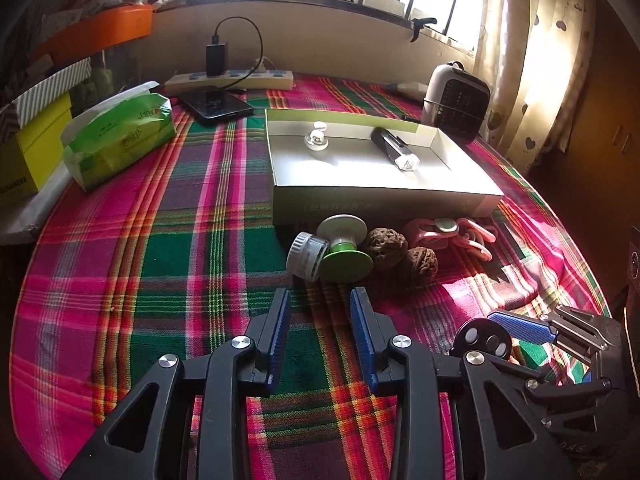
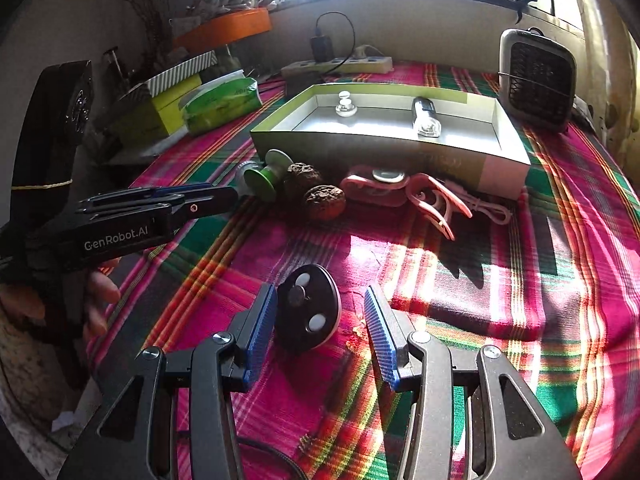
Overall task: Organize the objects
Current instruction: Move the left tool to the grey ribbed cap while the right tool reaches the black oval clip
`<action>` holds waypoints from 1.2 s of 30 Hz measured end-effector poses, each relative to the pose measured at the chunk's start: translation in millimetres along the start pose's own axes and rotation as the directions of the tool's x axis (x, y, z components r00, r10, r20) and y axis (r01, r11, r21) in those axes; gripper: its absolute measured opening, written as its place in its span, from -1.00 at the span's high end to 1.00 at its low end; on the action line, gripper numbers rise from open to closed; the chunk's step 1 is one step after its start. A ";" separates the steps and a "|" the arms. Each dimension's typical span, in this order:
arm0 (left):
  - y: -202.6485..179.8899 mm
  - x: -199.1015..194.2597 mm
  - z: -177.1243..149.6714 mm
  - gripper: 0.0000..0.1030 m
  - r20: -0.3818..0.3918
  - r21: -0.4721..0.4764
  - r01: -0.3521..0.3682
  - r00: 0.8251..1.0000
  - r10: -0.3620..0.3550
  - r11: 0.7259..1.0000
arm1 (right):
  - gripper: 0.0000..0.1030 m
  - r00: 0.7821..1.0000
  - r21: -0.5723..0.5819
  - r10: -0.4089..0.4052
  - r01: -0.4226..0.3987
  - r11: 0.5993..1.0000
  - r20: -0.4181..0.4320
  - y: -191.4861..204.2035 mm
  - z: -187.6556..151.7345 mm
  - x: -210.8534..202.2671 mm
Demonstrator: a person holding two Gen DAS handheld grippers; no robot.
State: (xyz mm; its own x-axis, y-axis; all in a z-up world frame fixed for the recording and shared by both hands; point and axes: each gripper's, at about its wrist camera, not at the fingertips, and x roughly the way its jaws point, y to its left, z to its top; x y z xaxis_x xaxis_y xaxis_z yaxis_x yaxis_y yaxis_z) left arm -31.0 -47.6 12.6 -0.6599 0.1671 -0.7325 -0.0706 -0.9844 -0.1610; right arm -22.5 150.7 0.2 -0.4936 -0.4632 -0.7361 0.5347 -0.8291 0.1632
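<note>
My left gripper (image 1: 320,295) is open above the plaid cloth with nothing between its fingers. Just beyond it lie a small clear jar (image 1: 307,255), a green and white spool (image 1: 345,249), two walnuts (image 1: 387,245) and pink clips (image 1: 450,235). Behind them stands a shallow open box (image 1: 380,200) holding a glass stopper (image 1: 316,139) and a black torch (image 1: 394,149). My right gripper (image 2: 320,293) is open around a black disc (image 2: 308,312). The disc leans near the left pad, and a gap separates it from the right pad.
A green tissue pack (image 1: 120,136), a phone (image 1: 216,106) and a power strip (image 1: 228,78) sit at the back left. A small heater (image 1: 456,100) stands behind the box. Stacked boxes (image 1: 32,152) line the left edge. A hand (image 2: 100,292) holds the left gripper.
</note>
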 end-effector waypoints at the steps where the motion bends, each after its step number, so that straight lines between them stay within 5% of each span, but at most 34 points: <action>1: 0.4 0.3 0.2 0.42 -0.001 -0.002 0.001 1.000 -0.001 1.000 | 0.09 1.000 -0.005 -0.004 0.004 1.000 0.000 0.8 -0.2 -0.1; 10: -1.1 5.5 1.3 0.38 -0.017 0.006 0.002 1.000 -0.002 1.000 | 0.09 1.000 -0.051 -0.026 0.026 0.998 0.010 5.7 -3.4 1.0; 16: -0.8 9.7 3.8 0.37 -0.023 0.004 0.006 1.000 -0.006 1.000 | 0.35 0.999 -0.067 -0.039 0.040 0.997 0.018 5.0 -4.5 -0.4; 36: 17.6 21.2 18.0 0.36 -0.023 0.019 -0.061 0.998 0.061 0.998 | 0.44 0.997 -0.008 -0.064 0.064 0.998 0.039 -15.3 0.4 -3.5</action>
State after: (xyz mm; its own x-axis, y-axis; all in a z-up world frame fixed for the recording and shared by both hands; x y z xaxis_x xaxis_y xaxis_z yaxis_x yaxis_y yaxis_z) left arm -59.7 -62.4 6.2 -0.6457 0.1079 -0.7559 -0.0445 -0.9936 -0.1037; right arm -29.3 164.8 0.5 -0.5532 -0.4215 -0.7185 0.5078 -0.8544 0.1103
